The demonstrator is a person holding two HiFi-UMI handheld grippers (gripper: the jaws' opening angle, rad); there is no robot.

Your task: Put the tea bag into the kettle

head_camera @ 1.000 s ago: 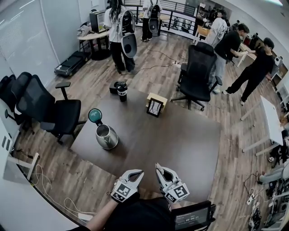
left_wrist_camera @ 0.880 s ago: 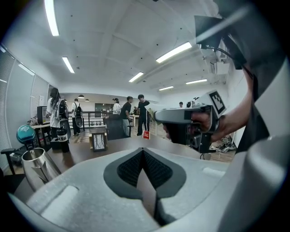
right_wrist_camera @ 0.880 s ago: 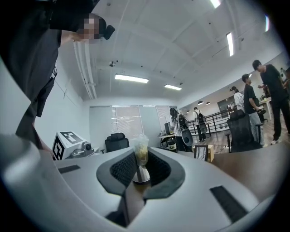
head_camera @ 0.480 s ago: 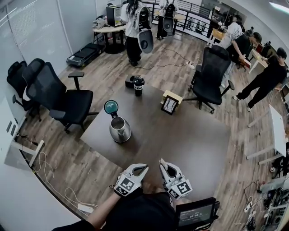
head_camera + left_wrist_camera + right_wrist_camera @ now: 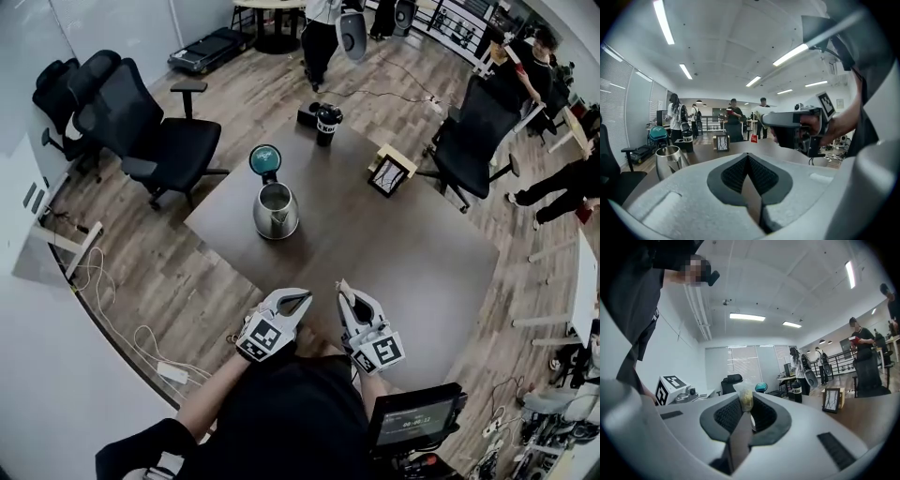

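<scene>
Change from a second ago: kettle (image 5: 276,211) and table (image 5: 403,258) now sit higher and more central in the head view. Both grippers are unchanged, side by side over the near table edge.
Kettle: upright, teal lid (image 5: 264,158) tipped open, bare steel showing inside.
Left gripper (image 5: 302,298): jaws pressed together, nothing between.
Right gripper (image 5: 343,287): pinching the tea bag (image 5: 746,398), well apart from the kettle.

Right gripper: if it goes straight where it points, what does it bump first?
Probably the kettle: its teal lid shows just beyond the tea bag in the right gripper, only table between, though depth is unclear.
</scene>
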